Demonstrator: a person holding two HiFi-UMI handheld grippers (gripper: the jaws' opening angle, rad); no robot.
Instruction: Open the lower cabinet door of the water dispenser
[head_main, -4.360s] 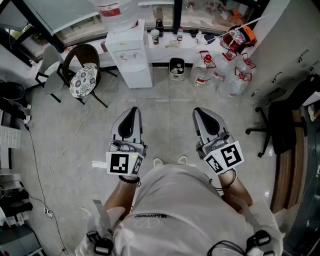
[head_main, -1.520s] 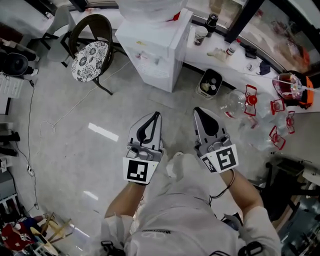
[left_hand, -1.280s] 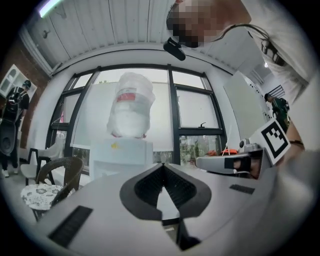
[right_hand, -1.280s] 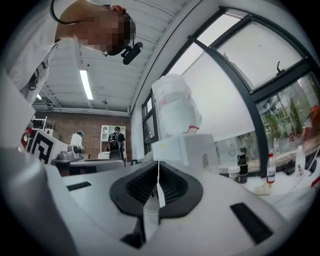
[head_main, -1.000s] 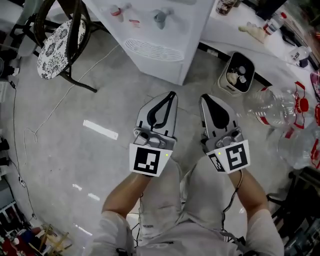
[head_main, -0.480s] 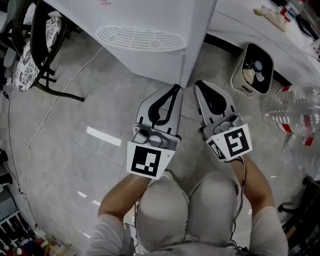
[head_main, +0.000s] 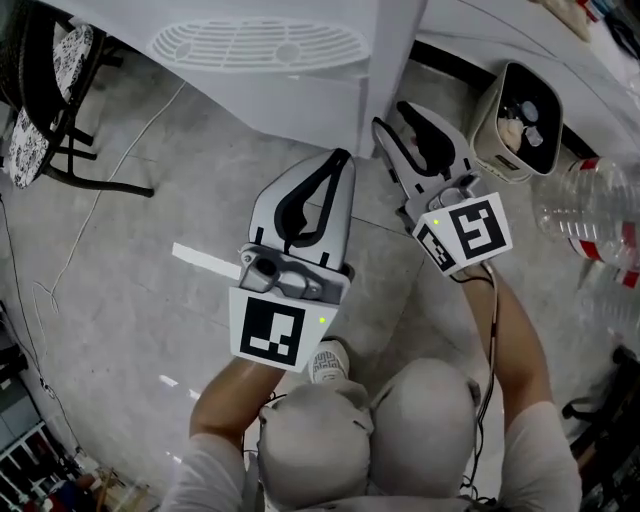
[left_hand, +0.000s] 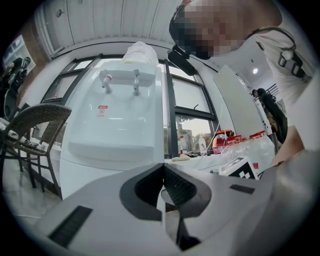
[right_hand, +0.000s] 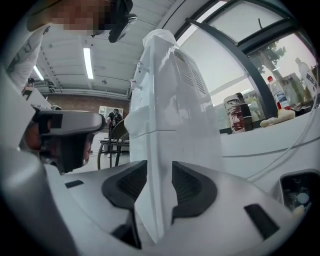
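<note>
The white water dispenser (head_main: 300, 90) fills the top of the head view, its drip grille (head_main: 255, 45) above the lower cabinet front. My right gripper (head_main: 392, 115) is at the cabinet's right front corner, and its jaws are opening. In the right gripper view that corner edge (right_hand: 159, 130) shows in the gap of the right gripper (right_hand: 160, 167), and the pads do not press on it. My left gripper (head_main: 343, 158) is shut and empty, just short of the cabinet front. In the left gripper view the left gripper (left_hand: 163, 166) faces the dispenser (left_hand: 115, 125).
A small open bin (head_main: 520, 105) holding several items stands right of the dispenser, with plastic bottles (head_main: 590, 210) beyond it. A dark chair (head_main: 40, 90) and a floor cable (head_main: 110, 190) are at left. The person's knees (head_main: 370, 440) are below the grippers.
The view has dropped close to the dispenser. Both grippers came down and forward. The right gripper's jaws, shut before, have parted at the cabinet's corner.
</note>
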